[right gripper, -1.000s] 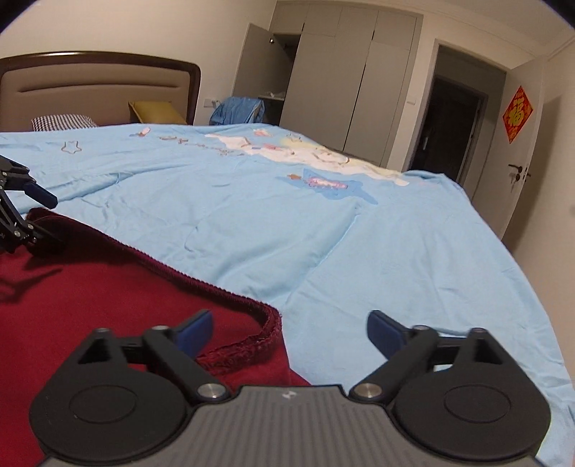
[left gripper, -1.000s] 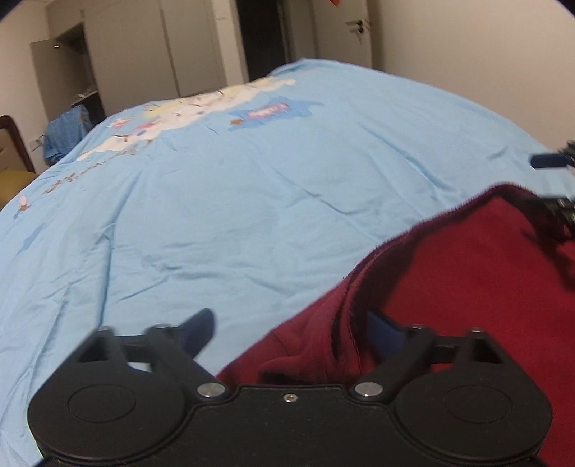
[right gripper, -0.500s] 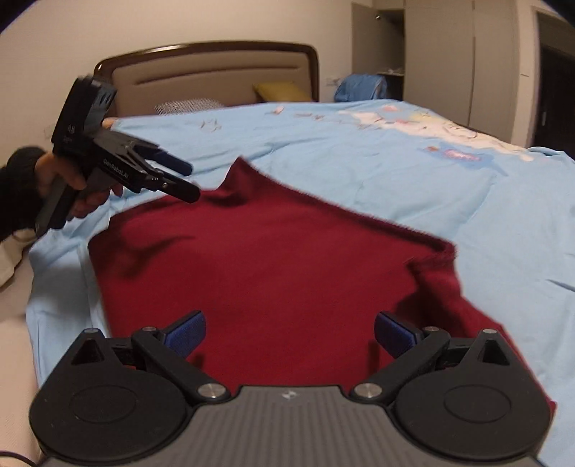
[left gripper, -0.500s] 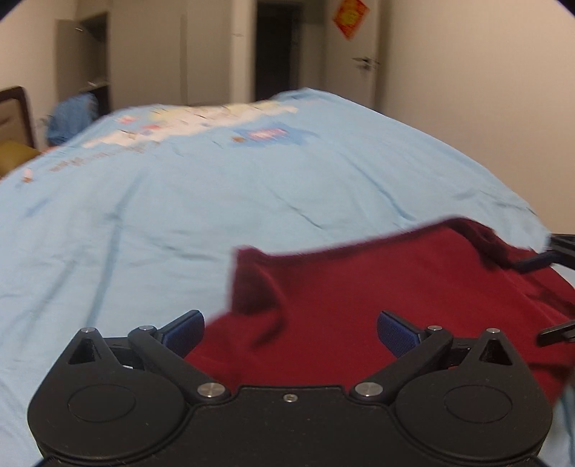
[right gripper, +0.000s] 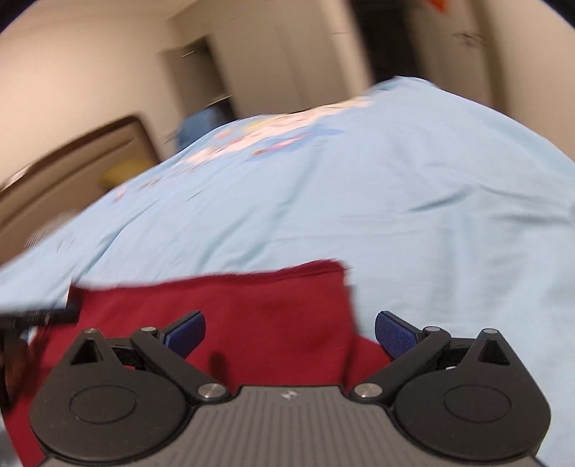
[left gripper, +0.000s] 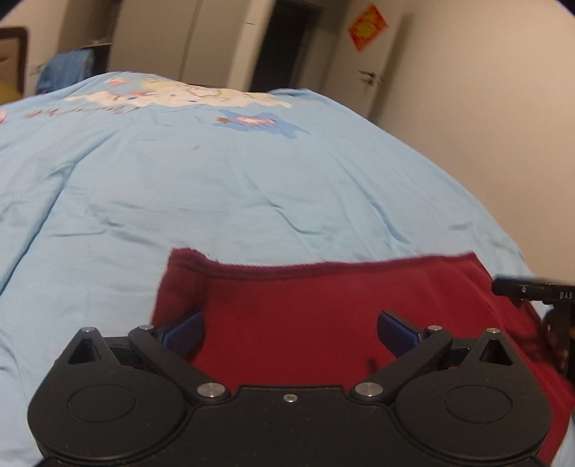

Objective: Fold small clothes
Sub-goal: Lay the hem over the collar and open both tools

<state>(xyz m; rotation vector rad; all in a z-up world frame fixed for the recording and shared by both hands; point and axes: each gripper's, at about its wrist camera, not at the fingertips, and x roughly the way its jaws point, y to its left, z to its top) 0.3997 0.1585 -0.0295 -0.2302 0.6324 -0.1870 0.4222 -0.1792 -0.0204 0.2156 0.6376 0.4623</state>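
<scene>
A dark red garment [left gripper: 323, 305] lies flat on the light blue bedcover [left gripper: 215, 186], its far hem running straight across. My left gripper [left gripper: 289, 332] hovers open over the garment's left part, blue pads wide apart, nothing held. In the right wrist view the same red garment [right gripper: 251, 309] lies below my right gripper [right gripper: 289, 332], which is also open and empty, near the garment's right edge. The other gripper's black tip shows at the right edge of the left view [left gripper: 532, 289] and at the left edge of the right view [right gripper: 39, 318]. The right view is motion-blurred.
The bedcover has a cartoon print [left gripper: 179, 97] toward its far side. Beyond the bed stand pale wardrobes [left gripper: 201, 39], a dark doorway [left gripper: 280, 43] and a door with a red decoration [left gripper: 370, 27]. A brown headboard [right gripper: 72, 172] is at the left.
Both grippers let go of the garment corners and pulled back; the garment now lies flat with a straight far edge. Both cameras swung to face across the bed.
</scene>
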